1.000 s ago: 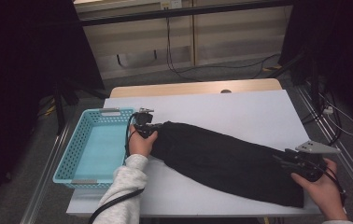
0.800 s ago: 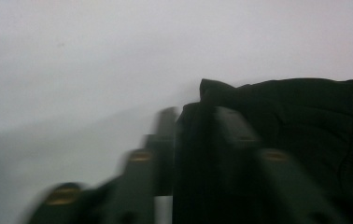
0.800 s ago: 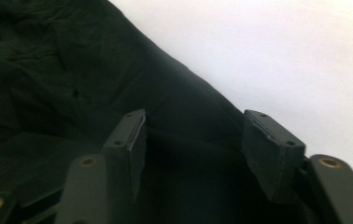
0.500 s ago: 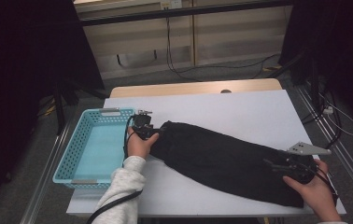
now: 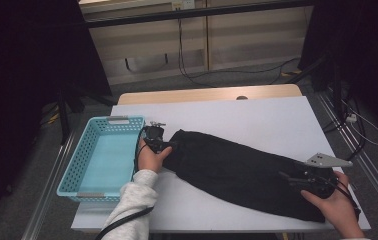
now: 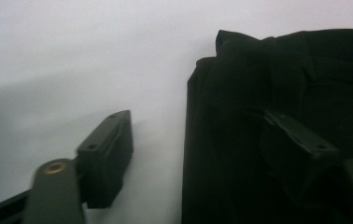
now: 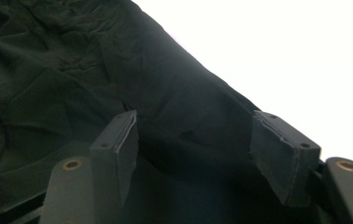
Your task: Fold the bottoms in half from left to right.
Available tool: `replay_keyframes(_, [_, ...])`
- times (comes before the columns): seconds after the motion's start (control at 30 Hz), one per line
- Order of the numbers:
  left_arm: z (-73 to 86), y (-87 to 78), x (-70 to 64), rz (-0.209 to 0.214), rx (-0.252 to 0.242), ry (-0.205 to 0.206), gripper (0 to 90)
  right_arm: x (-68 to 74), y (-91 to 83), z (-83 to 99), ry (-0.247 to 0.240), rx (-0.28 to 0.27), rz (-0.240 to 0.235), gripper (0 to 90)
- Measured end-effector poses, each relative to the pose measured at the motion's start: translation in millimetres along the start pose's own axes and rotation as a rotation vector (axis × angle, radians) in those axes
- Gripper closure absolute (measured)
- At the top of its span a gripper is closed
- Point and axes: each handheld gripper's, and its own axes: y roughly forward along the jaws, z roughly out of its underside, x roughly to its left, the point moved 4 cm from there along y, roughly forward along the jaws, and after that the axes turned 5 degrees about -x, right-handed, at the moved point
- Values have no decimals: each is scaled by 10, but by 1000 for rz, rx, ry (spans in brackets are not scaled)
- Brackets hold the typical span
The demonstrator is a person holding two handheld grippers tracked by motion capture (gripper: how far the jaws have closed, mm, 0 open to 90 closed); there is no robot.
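A long folded black cloth point(image 5: 237, 170) lies slantwise across the white table point(image 5: 277, 115). My left gripper point(image 5: 155, 131) is at the cloth's left end, held in a hand with a light sleeve. In the left gripper view it point(image 6: 202, 154) is open: one jaw is over bare table, the other over the black cloth point(image 6: 277, 79), whose edge runs between them. My right gripper point(image 5: 291, 178) is low over the cloth's right end. In the right gripper view it point(image 7: 195, 154) stands open, its jaws astride a rounded fold of the cloth point(image 7: 72, 70).
A light blue plastic basket point(image 5: 72, 170) sits at the table's left edge, just left of my left hand. Bare white table point(image 7: 305, 56) stretches behind the cloth. Cables trail on the floor beyond the far edge.
My right gripper and hand have shifted slightly left along the cloth's right end. The left gripper has hardly moved.
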Motion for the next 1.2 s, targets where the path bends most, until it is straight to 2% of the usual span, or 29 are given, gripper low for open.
replay_keyframes(0.13, [9, -11, -24, -3, 9, 12, 360, -4, -3, 4, 2, 1, 0, 324])
replay_keyframes(0.23, [8, -38, 2, 9, 15, -27, 457, -6, -1, 7, 2, 3, 2, 324])
replay_keyframes(0.3, [8, -47, 20, 20, 19, -41, 515, -6, -2, 5, 1, 2, 1, 324])
replay_keyframes(0.37, [6, -52, 10, 20, 31, -34, 543, -9, -3, 1, 4, 1, 2, 324])
replay_keyframes(0.43, [1, -51, -12, 21, 35, -53, 563, -20, -1, 4, 5, 2, 2, 324])
replay_keyframes(0.47, [1, -52, -15, 25, 36, -62, 607, -25, -1, 5, 7, 2, 3, 324])
replay_keyframes(0.5, [1, -52, -23, 42, 39, -78, 648, -28, 0, 7, 8, 3, 2, 323])
replay_keyframes(0.57, [19, -37, -61, 126, 52, -139, 812, -29, 7, 6, 7, 3, 1, 322])
replay_keyframes(0.6, [24, -30, -79, 132, 48, -136, 847, -29, 11, 6, 6, 3, 2, 320])
replay_keyframes(0.67, [10, -33, -126, 103, 54, -93, 850, -25, 17, 5, 6, 3, 0, 318])
replay_keyframes(0.8, [-5, -34, -152, 109, 64, -107, 858, -10, 16, -2, 8, 1, -3, 310])
replay_keyframes(0.97, [-44, -74, -106, 129, 77, -136, 862, -21, 21, 2, 11, -3, -5, 301])
replay_keyframes(1.03, [-100, -137, -80, 148, 70, -152, 863, -28, 25, 10, 17, -3, -5, 297])
replay_keyframes(1.2, [-260, -307, -39, 157, 43, -142, 864, -33, 28, 15, 18, 0, 0, 280])
